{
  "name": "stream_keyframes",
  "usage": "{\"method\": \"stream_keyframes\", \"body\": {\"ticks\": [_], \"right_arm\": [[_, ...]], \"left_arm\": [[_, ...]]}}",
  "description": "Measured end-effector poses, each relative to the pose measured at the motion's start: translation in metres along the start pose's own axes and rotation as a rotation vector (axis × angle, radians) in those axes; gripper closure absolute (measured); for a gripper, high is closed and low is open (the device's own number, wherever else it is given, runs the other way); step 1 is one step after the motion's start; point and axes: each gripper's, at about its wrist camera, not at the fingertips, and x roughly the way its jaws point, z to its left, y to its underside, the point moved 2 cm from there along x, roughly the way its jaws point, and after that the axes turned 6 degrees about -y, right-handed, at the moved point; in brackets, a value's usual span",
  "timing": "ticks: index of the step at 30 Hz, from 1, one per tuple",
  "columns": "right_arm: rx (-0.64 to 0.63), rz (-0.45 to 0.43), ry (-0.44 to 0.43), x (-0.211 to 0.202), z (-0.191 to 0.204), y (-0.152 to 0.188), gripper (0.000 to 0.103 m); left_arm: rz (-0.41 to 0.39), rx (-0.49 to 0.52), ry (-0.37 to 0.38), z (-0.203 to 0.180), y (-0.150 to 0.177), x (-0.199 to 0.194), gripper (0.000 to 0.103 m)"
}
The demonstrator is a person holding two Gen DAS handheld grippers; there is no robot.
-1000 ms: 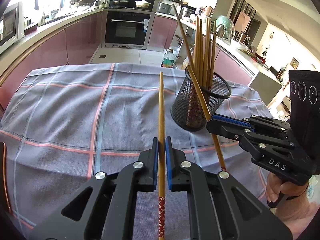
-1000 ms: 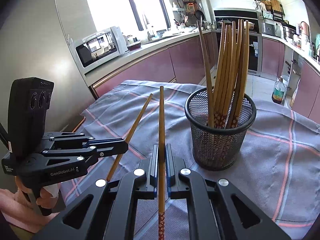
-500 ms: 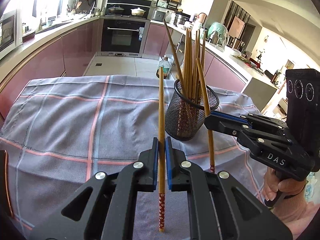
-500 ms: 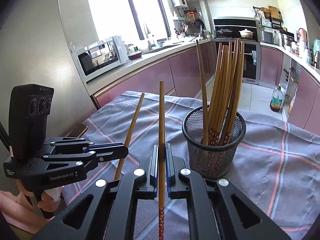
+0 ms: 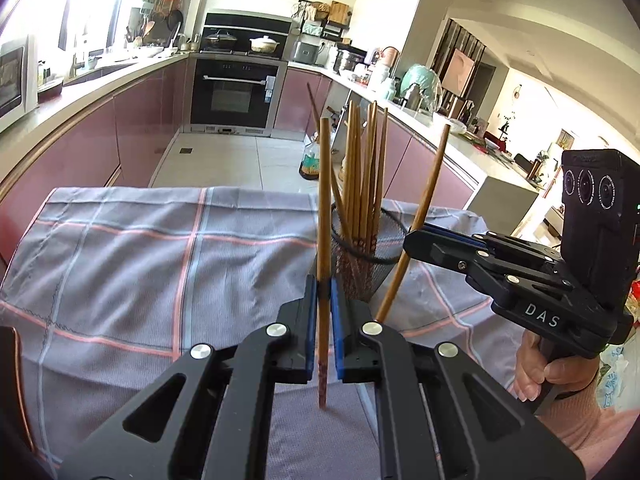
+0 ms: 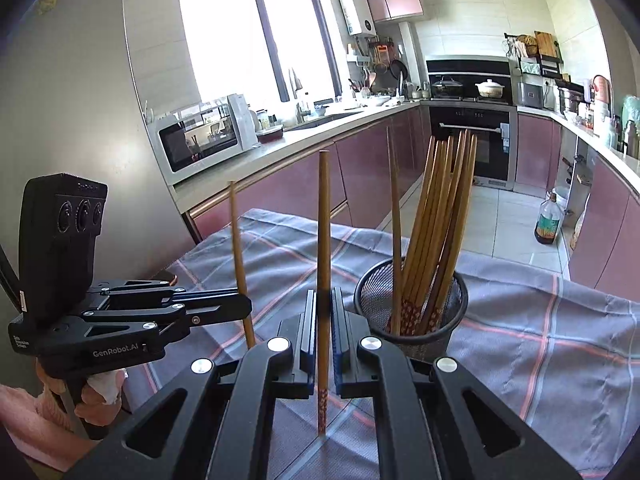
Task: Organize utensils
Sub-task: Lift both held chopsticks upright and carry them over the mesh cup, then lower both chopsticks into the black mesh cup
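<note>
"DAS" marks the right hand-held gripper (image 5: 416, 240); "GenRobot.AI" marks the left hand-held gripper (image 6: 240, 308).

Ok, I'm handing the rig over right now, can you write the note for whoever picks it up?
Left gripper: shut on one chopstick, held nearly upright, patterned end down.
Right gripper: shut on a second chopstick, also nearly upright, patterned end down.
Mesh holder: stands on the checked cloth, just right of the right gripper, with a bundle of chopsticks already in it.
Done: most chopsticks are in the holder; the two held ones are off the cloth.
Left: drop both held chopsticks into the holder, patterned ends down. I see no loose ones on the cloth.
</note>
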Motion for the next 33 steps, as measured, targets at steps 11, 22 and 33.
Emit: {"method": "stream_keyframes", "body": {"ticks": [11,22,33], "right_arm": [[-0.052,-0.068,0.027,-0.016,0.0,-0.031,0.098],[-0.087,-0.145,0.06,-0.037,-0.002,-0.063,0.098],[-0.098,-0.169,0.129,-0.036,-0.017,-0.08,0.098]], "left_arm": [[-0.109,-0.004,0.022,-0.005,-0.039,-0.029,0.096],[-0.202,-0.014,0.065,-0.016,-0.084,-0.057,0.096],[-0.178,0.024,0.062,-0.04,-0.111,-0.035,0.096]]}}
